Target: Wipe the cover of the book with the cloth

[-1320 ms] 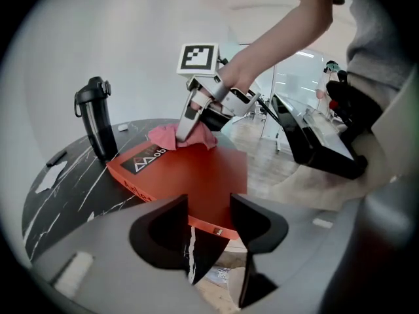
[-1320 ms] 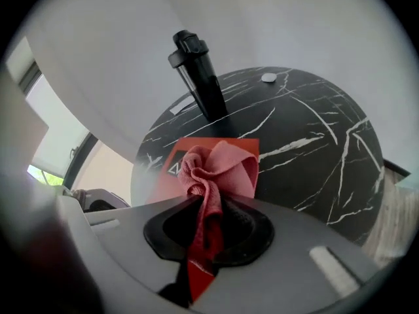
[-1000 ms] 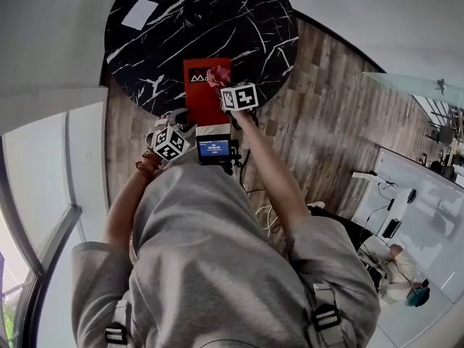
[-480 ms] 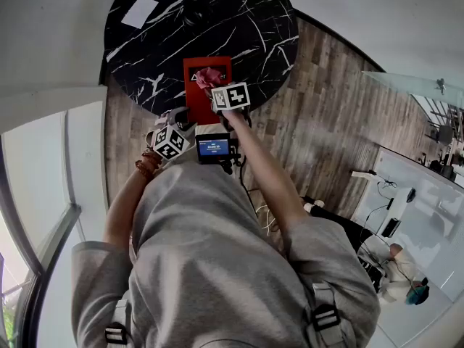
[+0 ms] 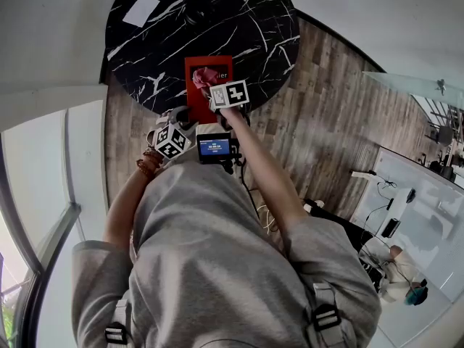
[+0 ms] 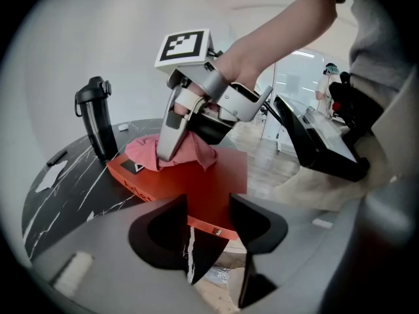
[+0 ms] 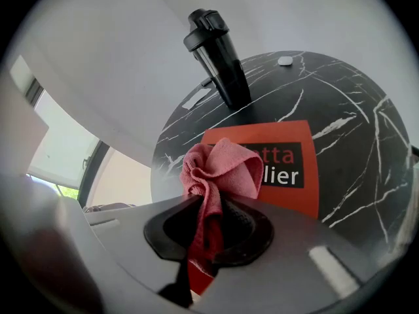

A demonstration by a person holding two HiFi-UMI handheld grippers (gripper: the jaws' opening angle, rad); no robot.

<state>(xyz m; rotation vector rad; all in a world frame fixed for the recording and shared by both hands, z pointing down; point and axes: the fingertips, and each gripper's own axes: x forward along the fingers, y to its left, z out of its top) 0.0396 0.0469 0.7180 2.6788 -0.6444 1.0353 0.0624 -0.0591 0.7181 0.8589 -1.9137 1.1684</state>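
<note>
Nearest the person, at the rim of the black marbled table (image 5: 217,20), the left tongs (image 6: 208,211) stand with their jaws apart, having just eased a shade closer together. Their tips sit at the near edge of the red book (image 6: 209,182). Nothing is pinched between them, and whether they bear down on the cover to steady it I cannot tell. The book lies flat, its near end at the table's rim. Further along it, the right tongs (image 7: 208,208) are clamped on a bunched pink cloth (image 7: 222,165), which rests on the far part of the cover, over the left of the black title panel (image 7: 285,165). A second ago the cloth sat at the cover's far right corner; it has since slid leftward toward the middle, baring the letters on the panel's right. That reads as a sideways wiping stroke under way, with the nearer stretch of the cover probably yet to be wiped. Beyond the book a black flask (image 7: 219,64) stands upright, just past its far corner, and a white slip (image 5: 140,12) lies farther off.
</note>
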